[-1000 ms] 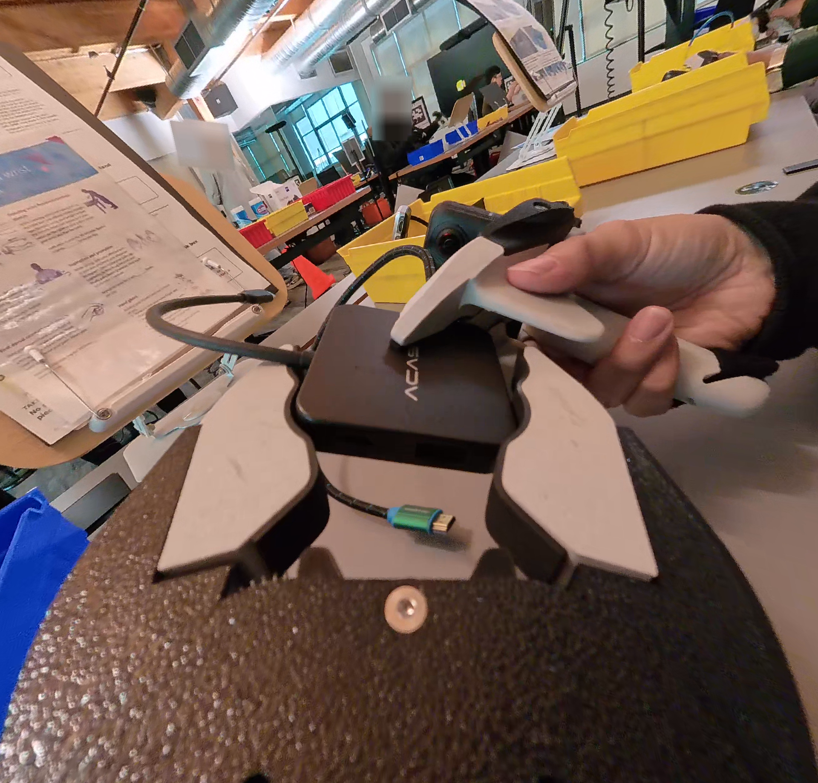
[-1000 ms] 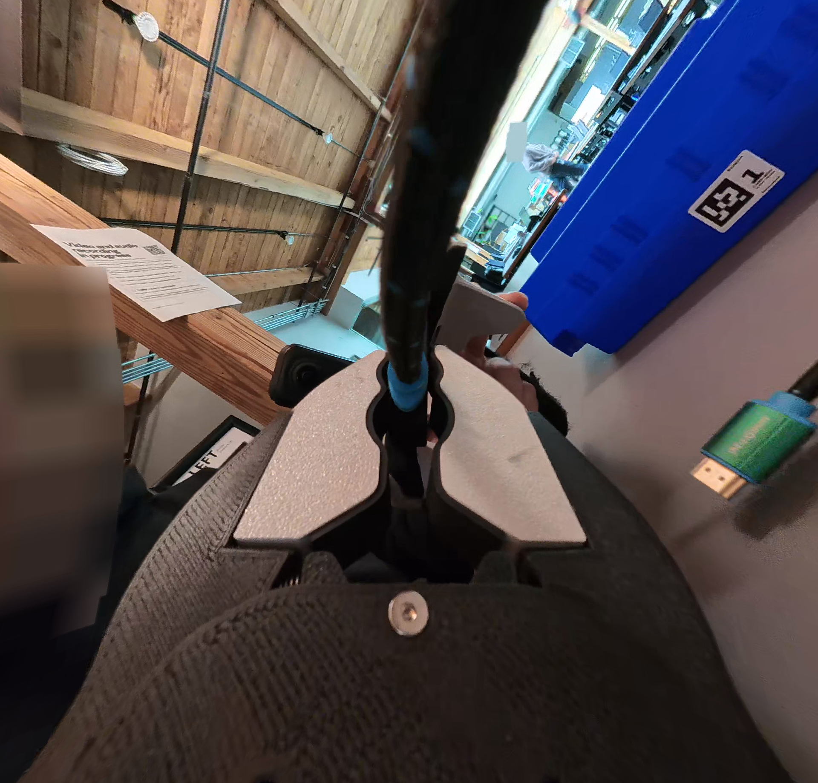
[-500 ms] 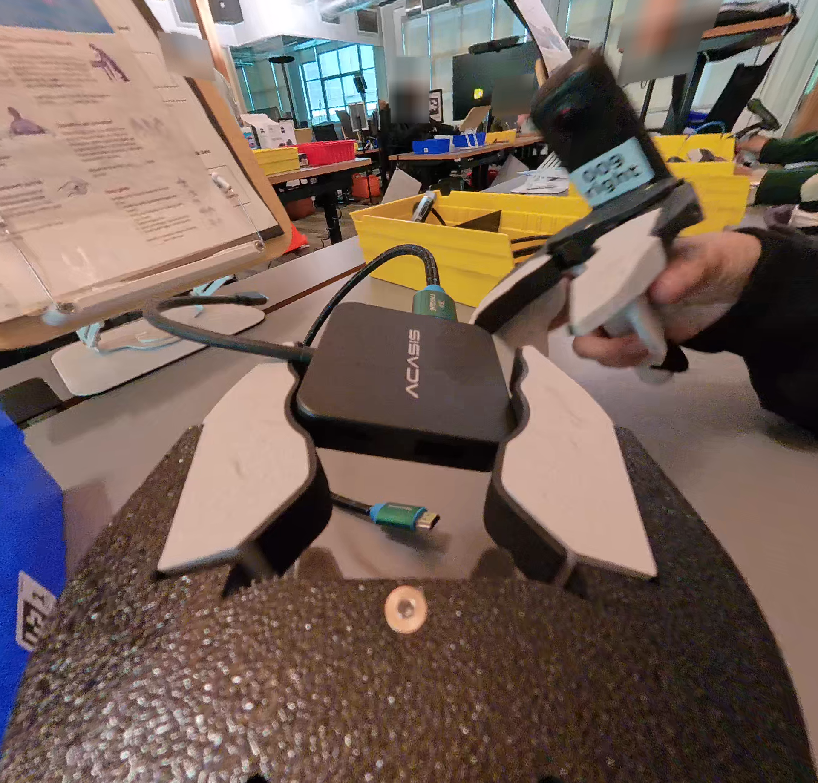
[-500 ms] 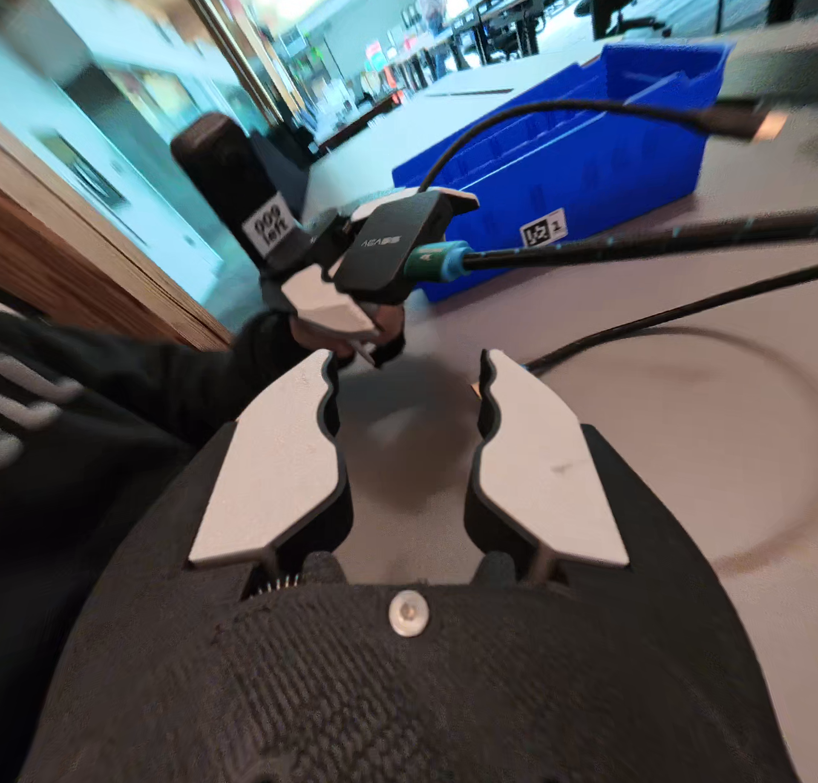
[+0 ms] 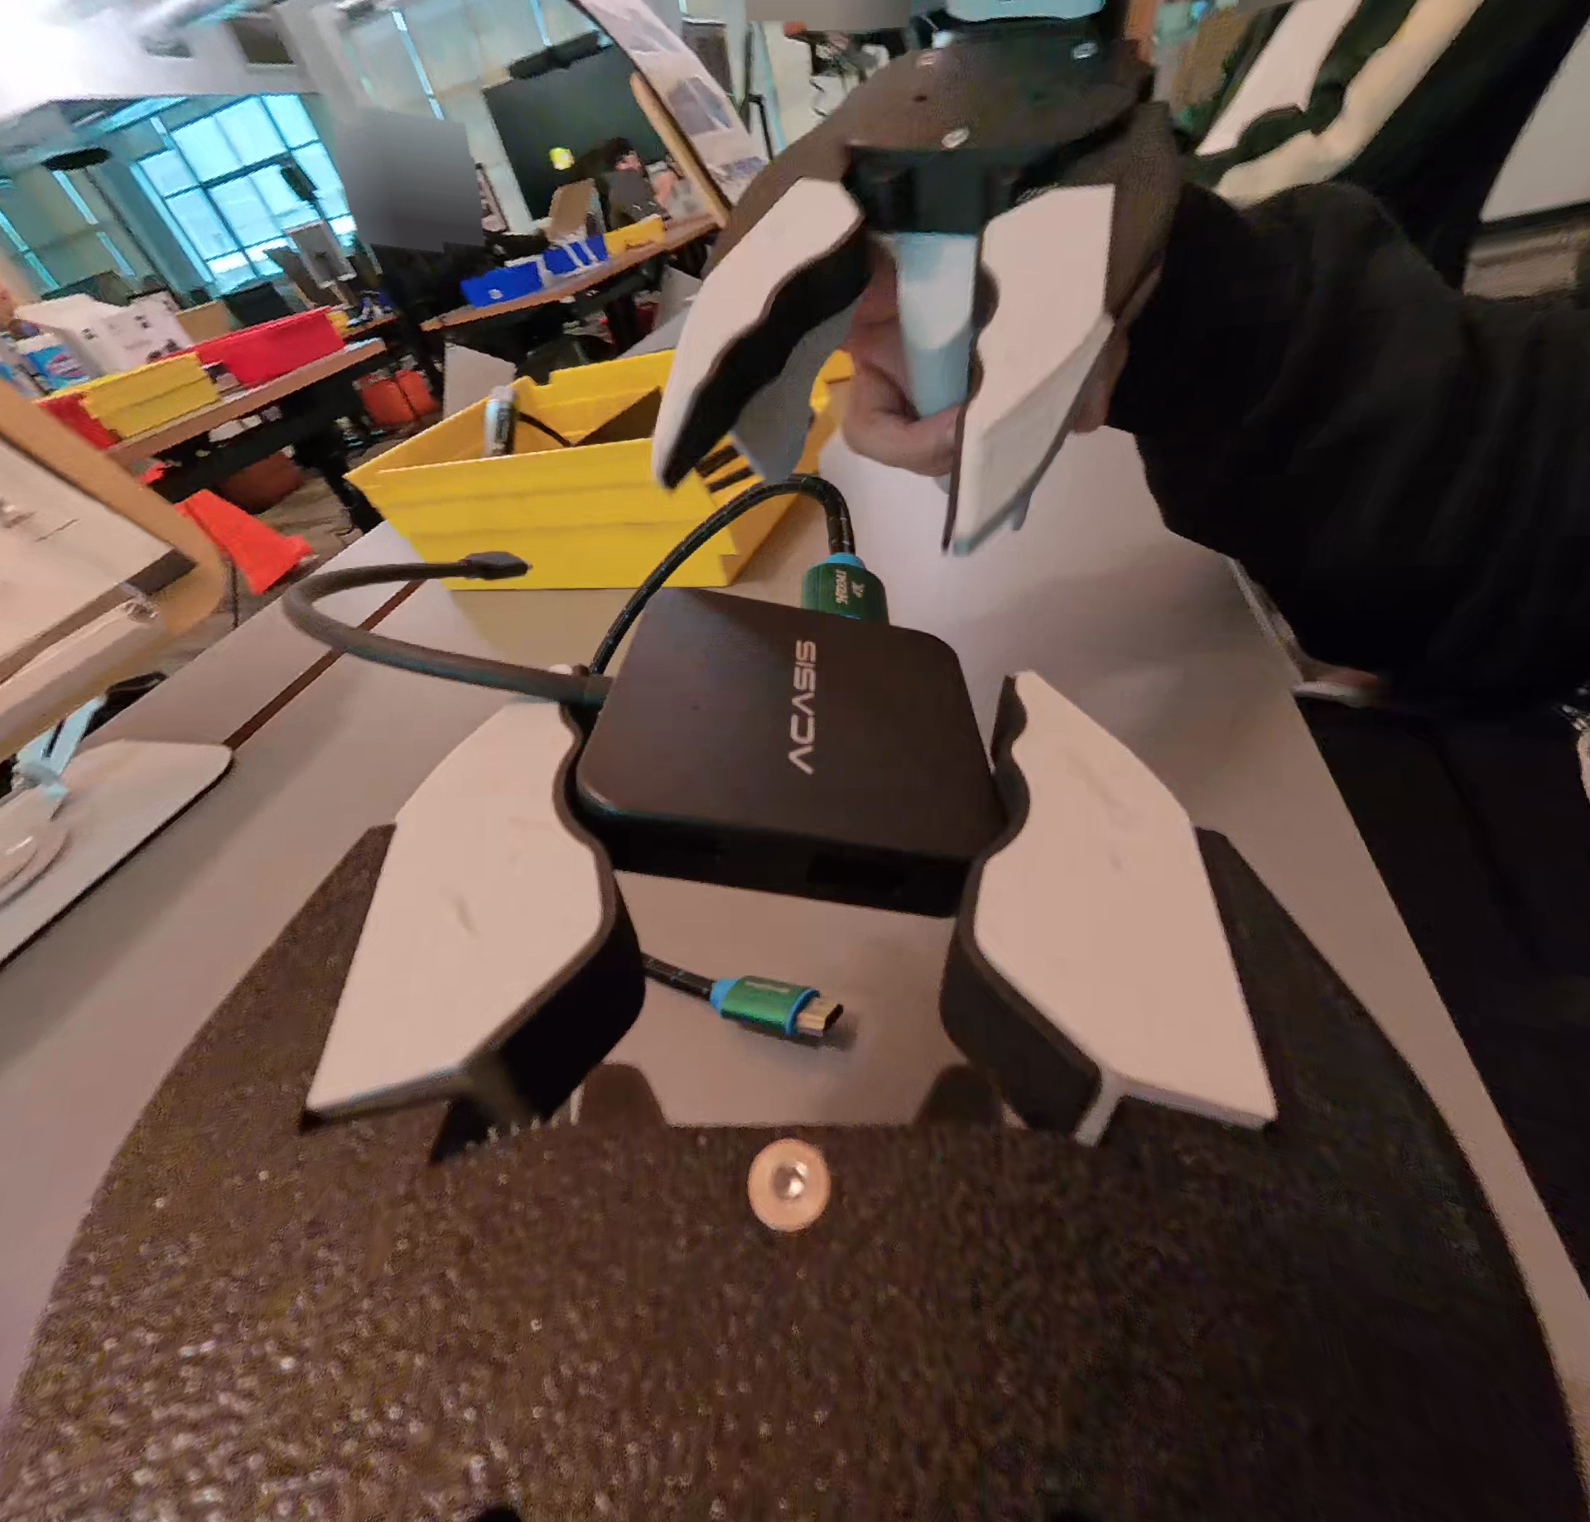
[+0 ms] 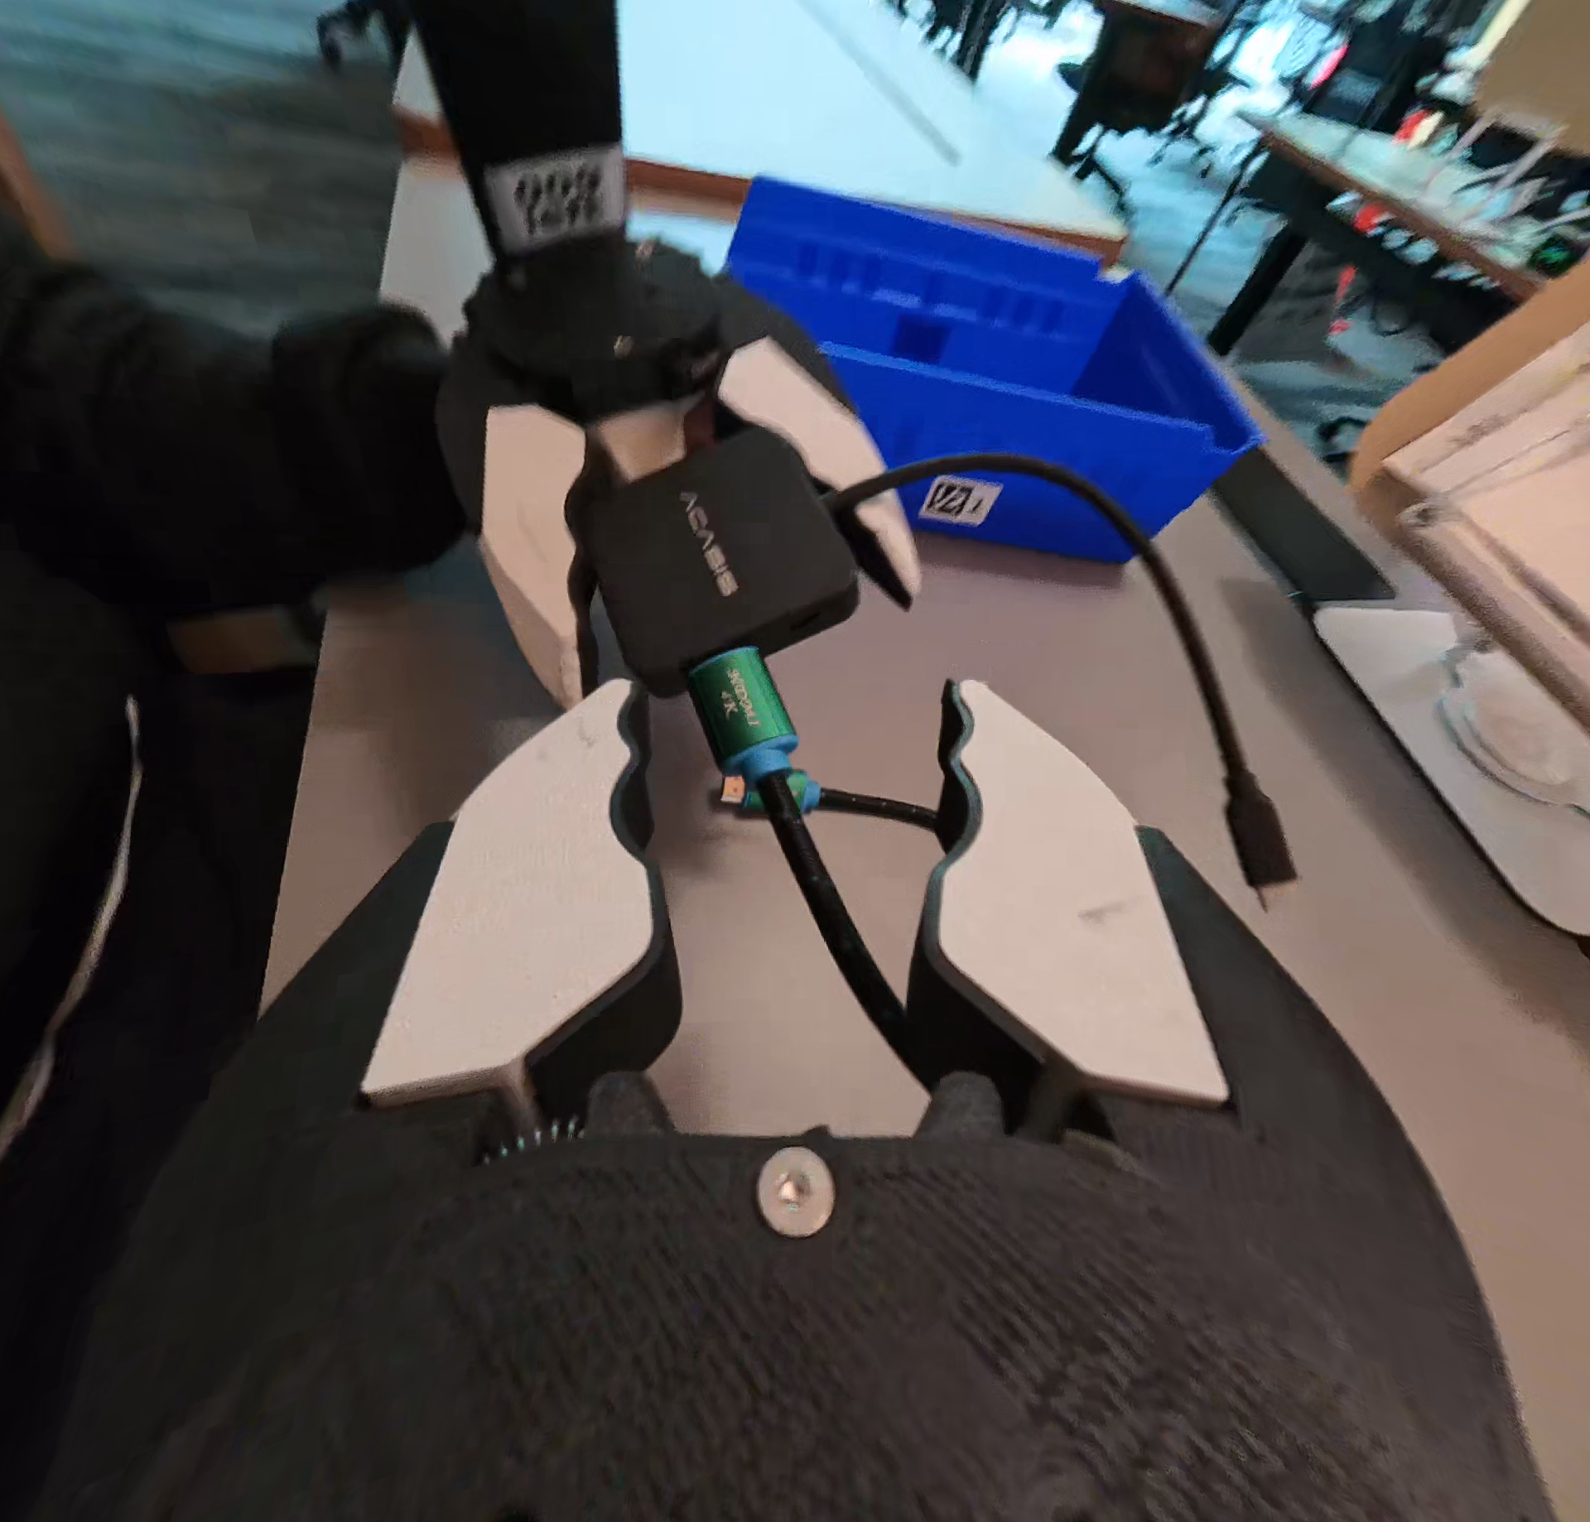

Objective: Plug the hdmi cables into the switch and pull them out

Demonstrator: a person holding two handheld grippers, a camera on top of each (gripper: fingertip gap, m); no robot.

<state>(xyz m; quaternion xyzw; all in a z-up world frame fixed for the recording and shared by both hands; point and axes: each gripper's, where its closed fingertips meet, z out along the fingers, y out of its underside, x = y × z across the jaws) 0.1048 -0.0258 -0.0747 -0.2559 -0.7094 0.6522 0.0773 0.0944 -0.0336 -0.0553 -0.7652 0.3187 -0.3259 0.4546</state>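
My left gripper [image 5: 791,698] is shut on the black switch [image 5: 791,749] and holds it just above the grey table [image 5: 1118,638]. One green HDMI plug [image 5: 847,590] sits in the switch's far side. A second green HDMI plug [image 5: 774,1007] lies loose on the table under the switch. My right gripper [image 6: 791,698] is open and faces the switch [image 6: 714,551]. The plugged-in green plug [image 6: 740,706] lies just ahead of its fingertips, and the plug's black cable [image 6: 826,896] runs between the fingers ungripped. The right gripper also shows in the left wrist view [image 5: 826,496], open above the plug.
The switch's short black pigtail [image 6: 1204,706] curves off with a free end. A blue bin [image 6: 989,414] stands behind the switch. A yellow bin [image 5: 559,491] stands at the table's far edge. A document stand [image 5: 86,586] is at the left.
The right gripper opened and let go of the cable, then swung round to face the switch. The green plug stays in the switch. The left gripper kept its hold.
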